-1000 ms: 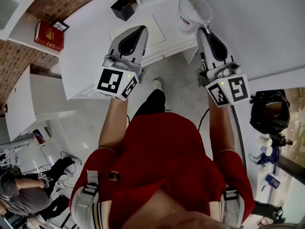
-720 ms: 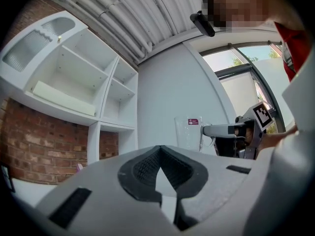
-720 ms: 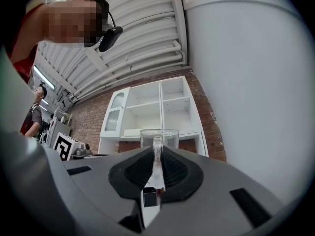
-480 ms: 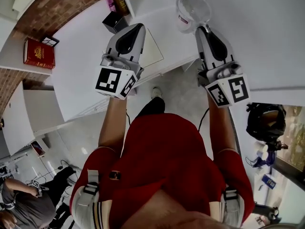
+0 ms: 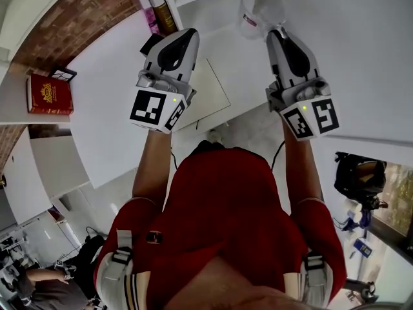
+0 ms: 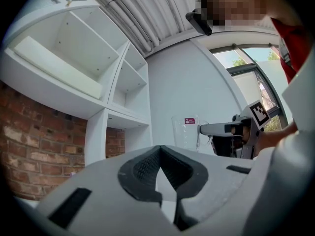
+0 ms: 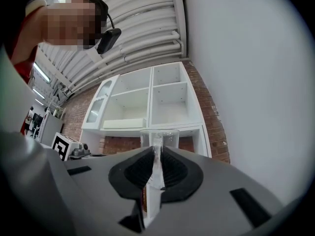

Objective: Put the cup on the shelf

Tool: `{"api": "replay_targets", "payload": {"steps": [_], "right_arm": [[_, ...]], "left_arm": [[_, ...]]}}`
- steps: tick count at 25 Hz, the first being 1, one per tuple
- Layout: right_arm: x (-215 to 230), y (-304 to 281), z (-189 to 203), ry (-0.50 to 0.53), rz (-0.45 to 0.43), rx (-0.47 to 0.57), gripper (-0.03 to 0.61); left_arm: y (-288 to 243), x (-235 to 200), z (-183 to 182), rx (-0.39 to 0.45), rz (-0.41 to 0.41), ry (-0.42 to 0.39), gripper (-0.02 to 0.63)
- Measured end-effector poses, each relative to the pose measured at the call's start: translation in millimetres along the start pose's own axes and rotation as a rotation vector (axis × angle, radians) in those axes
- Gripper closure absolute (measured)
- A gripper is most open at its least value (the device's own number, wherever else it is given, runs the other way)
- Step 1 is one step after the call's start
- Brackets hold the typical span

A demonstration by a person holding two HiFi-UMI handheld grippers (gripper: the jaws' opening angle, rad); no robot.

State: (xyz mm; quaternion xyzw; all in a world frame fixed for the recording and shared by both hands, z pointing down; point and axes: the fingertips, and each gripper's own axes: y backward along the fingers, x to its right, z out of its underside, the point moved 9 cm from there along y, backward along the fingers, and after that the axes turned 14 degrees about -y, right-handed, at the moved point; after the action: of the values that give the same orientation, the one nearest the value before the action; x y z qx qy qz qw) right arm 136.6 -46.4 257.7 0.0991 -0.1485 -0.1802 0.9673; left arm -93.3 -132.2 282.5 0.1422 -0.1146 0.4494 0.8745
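Pictured from left: a red book (image 5: 48, 94) far out beyond the left tongs (image 5: 182, 39); those tongs clenched on nothing, raised over the white table (image 5: 110, 70); then the right tongs (image 5: 276, 36), grasping the clear cup (image 5: 261, 8) by what looks like its handle, with the cup upright just ahead of the tips. Carrying toward the shelf (image 7: 147, 100), by the look of it, with placement not yet made. Ahead of the right tongs and above: open white compartments against brick. To do it well: hold the clamp firm on the thin grip, carry the cup level, aim its base over the middle of a bare compartment floor, clear of the dividers, lower until seated flat, and only then release. Leave the left tongs parked aside, out of the cup's path.
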Motion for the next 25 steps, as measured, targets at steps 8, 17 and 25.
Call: {"api": "replay_targets", "payload": {"steps": [8,17,25], "right_arm": [[20.6,-51.3,8.9,0.022,0.015,-0.015,0.554],[56.0,-94.0,15.1,0.019,-0.01,-0.032,0.554],[96.2,-134.7,22.4,0.003,-0.051,-0.061,0.554]], "left_arm": [[-25.7,-30.6,23.4,-0.002,0.012,0.028,0.608],[-51.7,-45.7,36.9,-0.023,-0.033,0.037,0.609],[-75.2,-54.5,47.1,-0.065,-0.098,0.033,0.609]]}}
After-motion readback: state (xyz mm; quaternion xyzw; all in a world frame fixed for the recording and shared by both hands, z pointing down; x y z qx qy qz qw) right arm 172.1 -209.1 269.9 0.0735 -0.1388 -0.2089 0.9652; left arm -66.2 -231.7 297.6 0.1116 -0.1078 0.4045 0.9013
